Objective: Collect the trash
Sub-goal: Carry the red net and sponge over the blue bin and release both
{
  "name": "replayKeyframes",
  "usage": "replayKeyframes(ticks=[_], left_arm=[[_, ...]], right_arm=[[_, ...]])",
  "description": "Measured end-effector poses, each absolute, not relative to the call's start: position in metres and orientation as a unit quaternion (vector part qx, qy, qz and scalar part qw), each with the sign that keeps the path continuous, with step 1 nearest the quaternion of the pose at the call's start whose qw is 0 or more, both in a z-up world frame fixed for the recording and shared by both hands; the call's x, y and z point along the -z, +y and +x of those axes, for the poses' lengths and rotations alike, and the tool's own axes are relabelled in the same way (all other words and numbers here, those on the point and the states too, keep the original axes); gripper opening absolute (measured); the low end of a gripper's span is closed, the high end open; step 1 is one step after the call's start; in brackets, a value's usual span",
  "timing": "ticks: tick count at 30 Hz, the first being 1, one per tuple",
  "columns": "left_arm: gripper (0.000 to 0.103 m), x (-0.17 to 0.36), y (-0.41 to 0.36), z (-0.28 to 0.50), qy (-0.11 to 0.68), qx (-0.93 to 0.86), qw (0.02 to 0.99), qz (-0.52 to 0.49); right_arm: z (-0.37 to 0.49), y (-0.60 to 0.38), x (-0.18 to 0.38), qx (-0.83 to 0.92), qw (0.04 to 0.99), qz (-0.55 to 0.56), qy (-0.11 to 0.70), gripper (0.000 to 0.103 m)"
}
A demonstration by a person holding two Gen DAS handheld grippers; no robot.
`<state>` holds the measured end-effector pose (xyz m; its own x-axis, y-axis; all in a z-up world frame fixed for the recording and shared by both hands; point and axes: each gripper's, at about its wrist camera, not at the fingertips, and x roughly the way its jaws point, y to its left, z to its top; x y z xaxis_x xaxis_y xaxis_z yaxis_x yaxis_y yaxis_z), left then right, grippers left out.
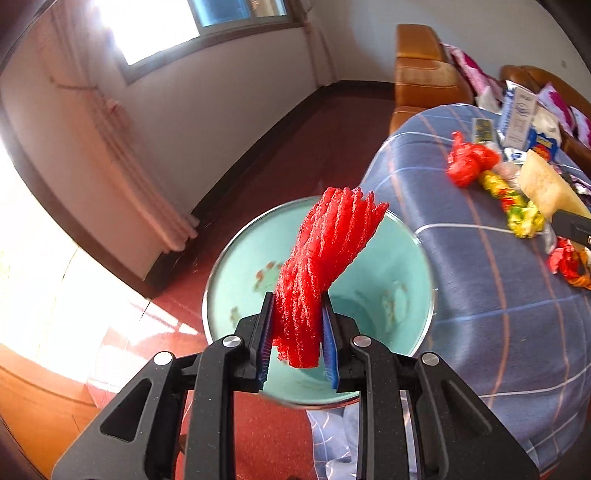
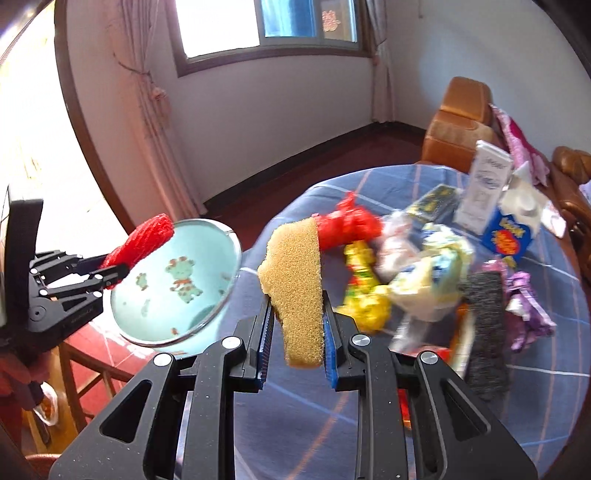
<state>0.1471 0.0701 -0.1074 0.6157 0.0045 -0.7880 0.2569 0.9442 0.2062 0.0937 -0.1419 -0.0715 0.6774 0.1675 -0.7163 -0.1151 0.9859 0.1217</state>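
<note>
- Left gripper (image 1: 297, 325): jaws clenched on a red foam net sleeve (image 1: 325, 258); the sleeve fans out above the pads, directly over the mouth of the teal bin (image 1: 391, 295); in the right wrist view the same gripper sits at 9 o'clock, the sleeve's tip overlapping the bin's rim.
- Right gripper (image 2: 298, 339): jaws clenched on a yellow sponge piece (image 2: 295, 280); the sponge stands upright between the pads, above the blue plaid tablecloth (image 2: 295, 413); the bin lies at 9 o'clock of it, just beside the table edge.
- Bin: round, metal-rimmed, teal inside with cartoon prints; nothing clearly discernible at its bottom.
- Remaining trash on the cloth, at 2 to 3 o'clock of the right gripper: a red plastic bag (image 2: 347, 225); a yellow wrapper (image 2: 364, 291); a crumpled pale wrapper (image 2: 428, 280); a dark scouring pad (image 2: 485, 328); a purple wrapper (image 2: 524, 306); a blue carton (image 2: 506, 236); a white box (image 2: 484, 184); details blurred.
- Background: an orange armchair (image 2: 458, 122) at 1 o'clock; a window (image 2: 266, 22) at 12 o'clock.
</note>
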Motion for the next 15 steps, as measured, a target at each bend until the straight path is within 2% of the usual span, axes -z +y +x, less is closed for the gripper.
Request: replayKeyframes(ticks=[15], left_arm=[[0.024, 0.146, 0.105, 0.162, 0.461, 0.004, 0.878, 0.127]], right_arm=[[0.135, -0.042, 0.109, -0.107, 0.905, -0.012, 0.411, 0.024]])
